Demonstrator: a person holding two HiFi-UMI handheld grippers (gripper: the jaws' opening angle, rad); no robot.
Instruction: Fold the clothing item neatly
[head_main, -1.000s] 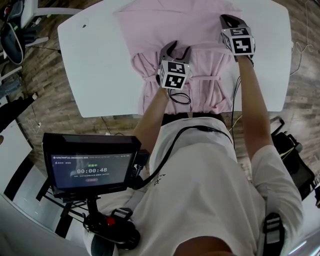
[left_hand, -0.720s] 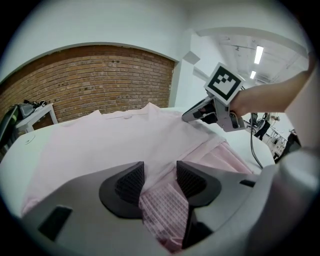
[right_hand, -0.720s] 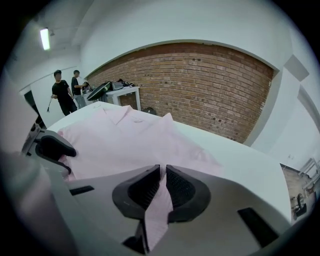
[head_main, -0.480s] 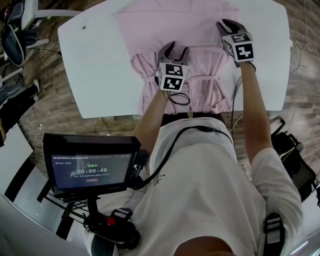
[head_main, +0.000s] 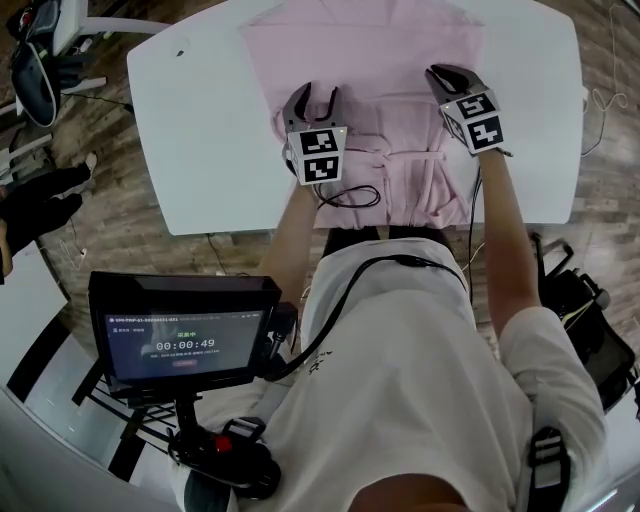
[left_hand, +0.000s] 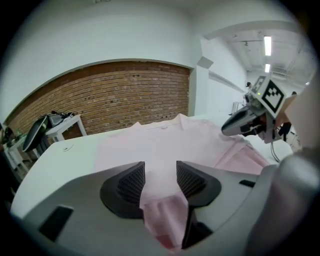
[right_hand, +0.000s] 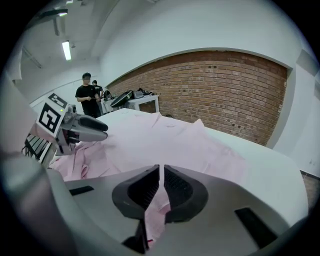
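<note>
A pink shirt (head_main: 370, 50) lies on the white table (head_main: 200, 130), collar at the far side, its near part gathered into folds. My left gripper (head_main: 314, 95) is at the shirt's left edge with jaws wide apart. In the left gripper view (left_hand: 160, 175) a bunch of pink cloth (left_hand: 165, 215) sits low between the pads, which do not press it. My right gripper (head_main: 445, 75) is over the shirt's right side. Its jaws have just been closing and stand almost together (right_hand: 161, 175), with a strip of the shirt (right_hand: 156, 210) pinched between them.
A monitor (head_main: 185, 330) hangs on a rig by my waist, and a black cable (head_main: 350, 195) loops at the table's near edge. A side table with gear (left_hand: 50, 130) stands by the brick wall. Two people (right_hand: 90, 100) stand far off.
The left gripper has shifted left to the shirt's left edge. The right gripper has come a little nearer and leftward. The gathered cloth has moved with them.
</note>
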